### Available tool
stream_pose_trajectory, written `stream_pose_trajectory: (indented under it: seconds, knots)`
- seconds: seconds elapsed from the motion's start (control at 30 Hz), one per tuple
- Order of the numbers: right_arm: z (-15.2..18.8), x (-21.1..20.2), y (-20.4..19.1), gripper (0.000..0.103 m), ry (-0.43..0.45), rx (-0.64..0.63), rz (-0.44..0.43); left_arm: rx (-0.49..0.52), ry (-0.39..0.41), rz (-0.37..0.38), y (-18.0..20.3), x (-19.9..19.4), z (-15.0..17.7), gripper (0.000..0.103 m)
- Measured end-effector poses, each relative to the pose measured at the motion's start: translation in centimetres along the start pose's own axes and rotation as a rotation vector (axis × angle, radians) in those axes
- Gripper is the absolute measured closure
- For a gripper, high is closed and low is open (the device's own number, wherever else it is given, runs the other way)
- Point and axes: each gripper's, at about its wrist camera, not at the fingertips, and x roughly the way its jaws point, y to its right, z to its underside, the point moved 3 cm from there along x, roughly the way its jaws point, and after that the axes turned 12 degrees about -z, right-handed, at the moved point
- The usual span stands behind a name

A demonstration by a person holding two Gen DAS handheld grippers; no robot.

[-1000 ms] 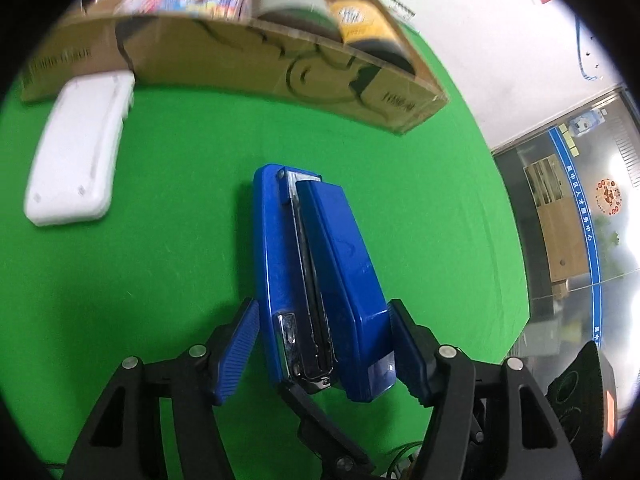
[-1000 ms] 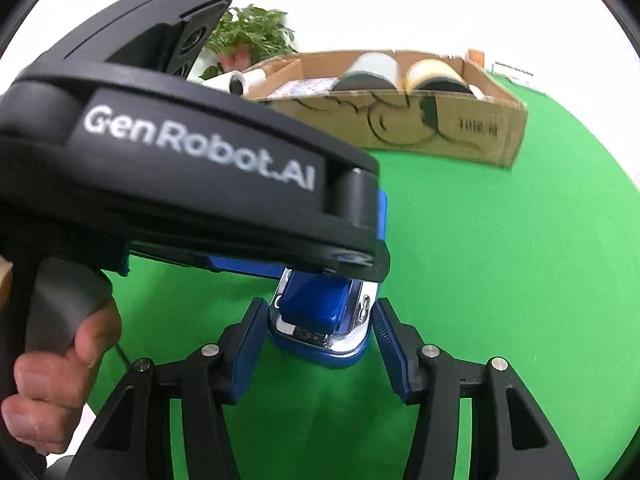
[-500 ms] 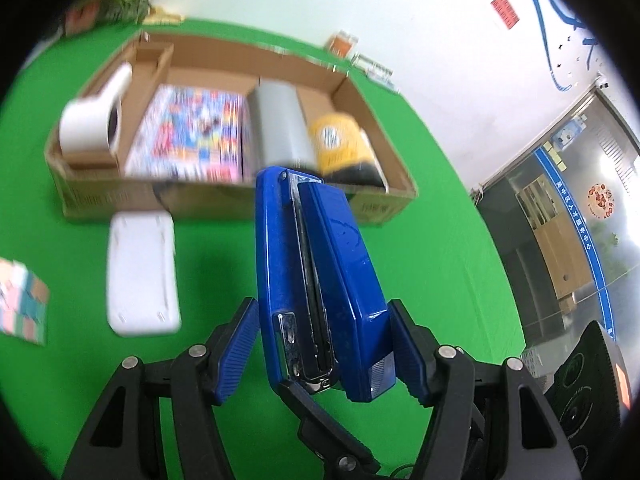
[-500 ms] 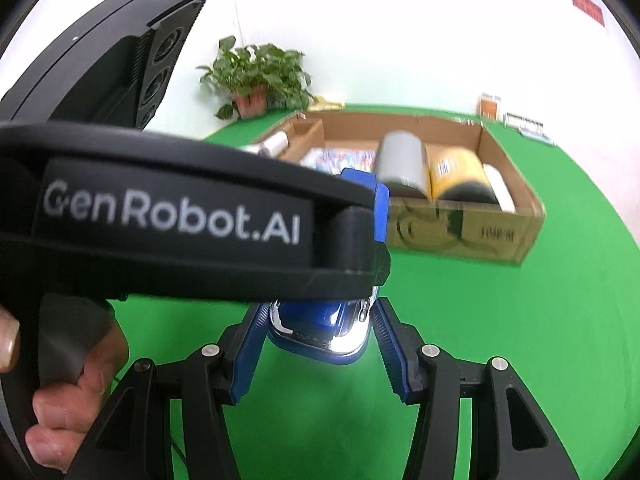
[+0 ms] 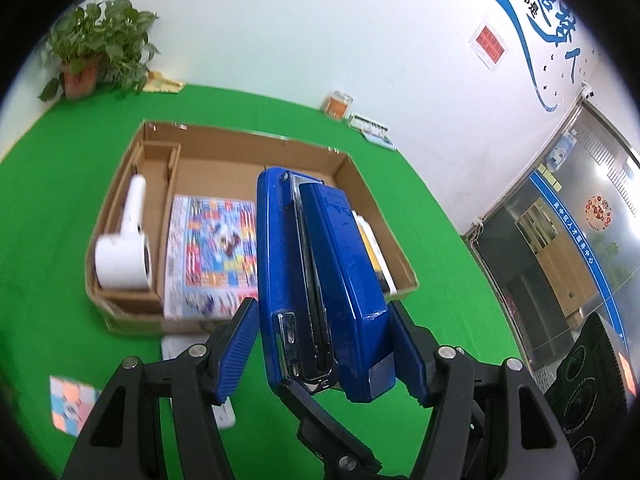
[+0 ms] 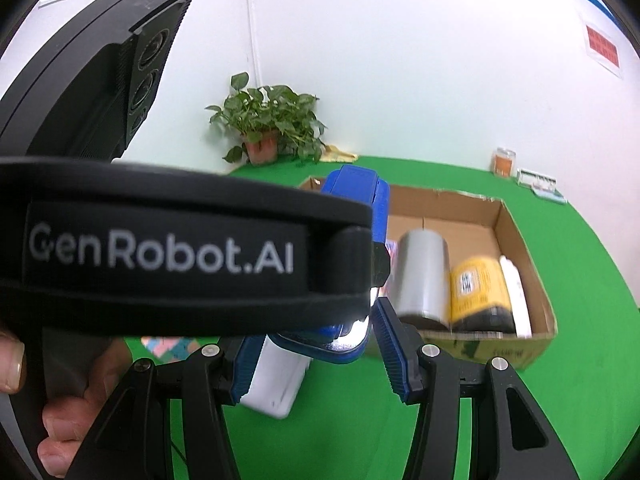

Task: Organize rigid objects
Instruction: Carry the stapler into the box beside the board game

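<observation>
My left gripper [image 5: 322,344] is shut on a large blue stapler [image 5: 316,272] and holds it in the air, its nose over the near edge of an open cardboard box [image 5: 132,168]. The stapler also shows in the right wrist view [image 6: 356,188], behind the black body of the left gripper. My right gripper [image 6: 316,348] is open; the stapler's rear end lies between its fingers, and I cannot tell if they touch it.
The box holds a white hair dryer [image 5: 124,248], a colourful booklet [image 5: 212,256], a grey cylinder [image 6: 424,272], a yellow can [image 6: 480,292]. A white flat device [image 6: 276,380] and a pastel cube [image 5: 70,404] lie on the green table before it. A potted plant [image 5: 96,56] stands at the back.
Both grippers have risen and tilted up with the stapler. It was lying on the table and now hangs in the air by the box, whose inside has come into view.
</observation>
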Motion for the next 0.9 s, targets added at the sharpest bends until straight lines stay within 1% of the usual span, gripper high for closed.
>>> stream_pose_trajectory:
  seconds: [0.23,0.33,0.5,0.63,0.7,0.77,0.87,0.9]
  knots:
    - [-3.1,3.2,0.9,0.052,-0.005,0.009,-0.001,0.014,0.000,-0.004,-1.5,1.5,-3.7,0.039]
    - [-4.1,5.3,1.5,0.052,-0.025,0.024,-0.006,-0.006,-0.025,-0.001,-2.6,2.9,-5.1,0.040]
    - [-4.9,8.5,1.8,0.052,-0.069,0.046,-0.020,-0.014,-0.067,-0.009,-4.6,5.3,-6.4,0.039]
    - [-4.5,11.4,2.9,0.052,-0.113,0.085,-0.026,-0.019,-0.122,-0.010,-6.1,8.1,-6.6,0.039]
    - [-4.0,12.2,1.6,0.052,-0.149,0.118,-0.037,-0.020,-0.160,-0.018,-6.9,9.8,-6.3,0.040]
    - [-4.0,14.6,2.5,0.052,-0.182,0.136,-0.046,-0.028,-0.193,-0.023,-7.7,11.3,-5.8,0.040]
    - [-2.8,17.3,3.5,0.052,-0.228,0.165,-0.064,-0.042,-0.241,-0.036,-8.9,13.2,-4.9,0.040]
    - [-2.5,18.0,3.7,0.052,-0.236,0.175,-0.073,-0.034,-0.246,-0.046,-9.0,13.4,-4.7,0.040]
